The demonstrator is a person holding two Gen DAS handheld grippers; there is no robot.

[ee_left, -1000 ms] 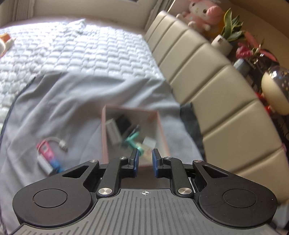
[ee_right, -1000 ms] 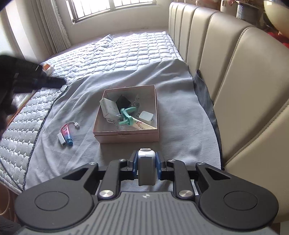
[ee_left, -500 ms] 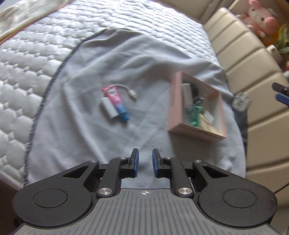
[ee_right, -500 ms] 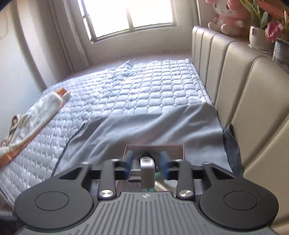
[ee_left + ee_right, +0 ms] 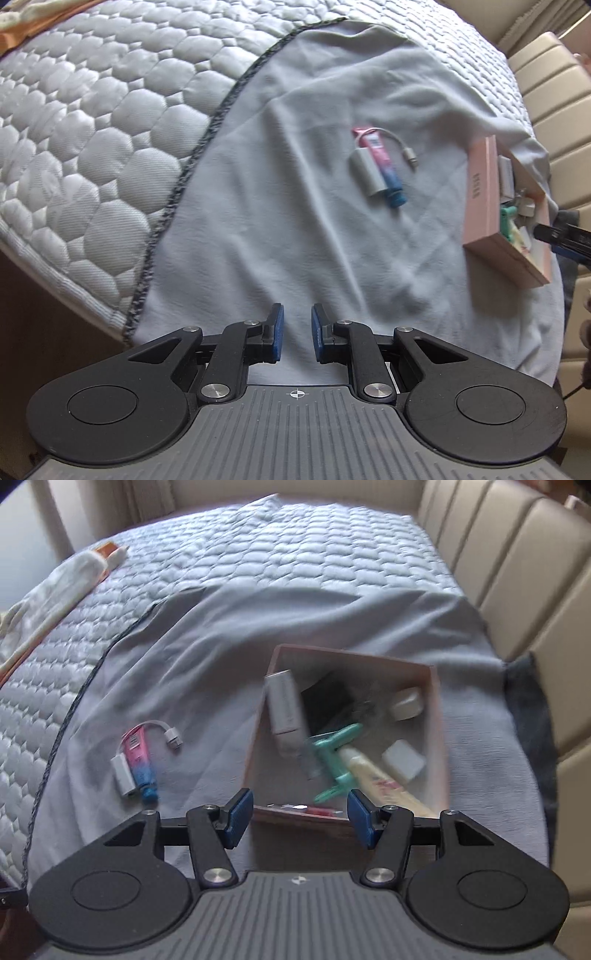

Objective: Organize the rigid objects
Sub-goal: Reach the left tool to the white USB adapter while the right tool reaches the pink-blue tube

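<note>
An open pink box [image 5: 439,716] lies on the grey blanket and holds a white charger [image 5: 284,707], a black block, a green plastic piece [image 5: 332,753], a cream tube [image 5: 380,786] and two small white items. My right gripper [image 5: 301,818] hovers over the box's near wall, its jaws opening with nothing between them. Left of the box lie a pink-and-blue tube [image 5: 139,764] and a white cable adapter [image 5: 122,775] side by side. My left gripper [image 5: 297,334] is shut and empty over bare blanket, short of the tube [image 5: 382,162] and the adapter [image 5: 365,171]. The box [image 5: 484,199] sits at the far right.
The grey blanket [image 5: 221,646] covers part of a quilted mattress [image 5: 295,546]. A beige padded headboard [image 5: 517,572] runs along the right. A white and orange cloth [image 5: 55,590] lies at the far left. The mattress edge [image 5: 55,258] drops off at the lower left.
My right gripper opened and let go of the small white and grey item, then came down over the box. My left gripper swung from the box to the blanket beside the tube.
</note>
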